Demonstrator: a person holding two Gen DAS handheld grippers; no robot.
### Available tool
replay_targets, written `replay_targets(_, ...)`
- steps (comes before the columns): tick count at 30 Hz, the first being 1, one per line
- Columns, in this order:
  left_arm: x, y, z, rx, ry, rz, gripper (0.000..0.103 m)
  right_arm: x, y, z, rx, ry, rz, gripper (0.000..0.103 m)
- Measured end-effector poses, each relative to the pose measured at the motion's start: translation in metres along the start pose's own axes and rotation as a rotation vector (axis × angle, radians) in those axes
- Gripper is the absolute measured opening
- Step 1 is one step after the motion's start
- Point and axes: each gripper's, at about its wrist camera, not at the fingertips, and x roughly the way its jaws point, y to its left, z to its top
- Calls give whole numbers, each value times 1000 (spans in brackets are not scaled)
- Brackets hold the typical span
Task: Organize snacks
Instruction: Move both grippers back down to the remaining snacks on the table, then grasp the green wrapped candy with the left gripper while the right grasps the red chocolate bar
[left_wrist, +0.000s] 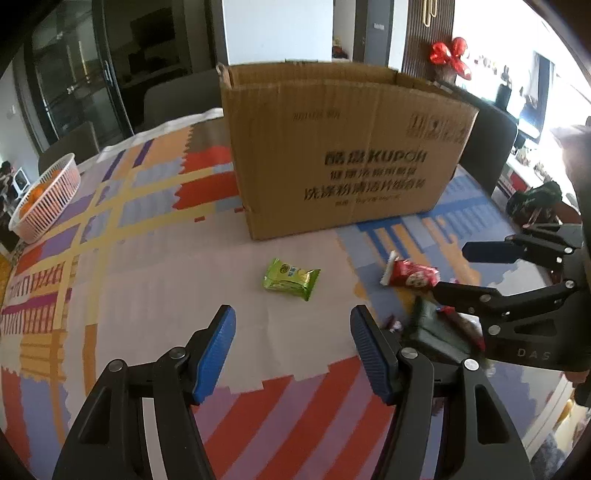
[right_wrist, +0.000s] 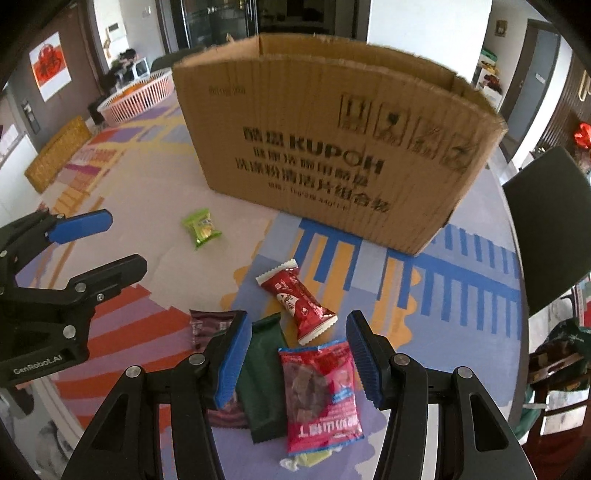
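Both tools released, nothing gripped. Right tool (right_wrist: 297, 354) hung over the near snack pile, straddling the pink-red packet (right_wrist: 321, 395) and dark green packet (right_wrist: 264, 376), probably lining up a pick. Left tool (left_wrist: 293, 350) hung over bare worktop (left_wrist: 147, 280), lime packet (left_wrist: 291, 279) just beyond it. Open cardboard box (right_wrist: 332, 147) stood far, the likely drop point; its tall near wall blocks a straight reach. Red wrapper (right_wrist: 297, 301) lay between pile and box.
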Motion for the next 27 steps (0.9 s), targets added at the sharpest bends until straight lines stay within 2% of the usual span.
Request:
replay_targets(8, 40, 4, 9, 77, 56, -20, 66, 25, 3, 7, -30, 48, -34, 54)
replay_targets(11, 54, 3, 13, 102, 74, -7, 67, 33, 3, 10, -31, 59, -42, 54)
replay_targets(24, 86, 11, 28, 93, 90, 3, 68, 59, 0, 21, -18, 92, -36, 54)
replay_targets(27, 88, 11, 30, 80, 91, -13, 63, 63, 2, 22, -10, 91, -28, 52)
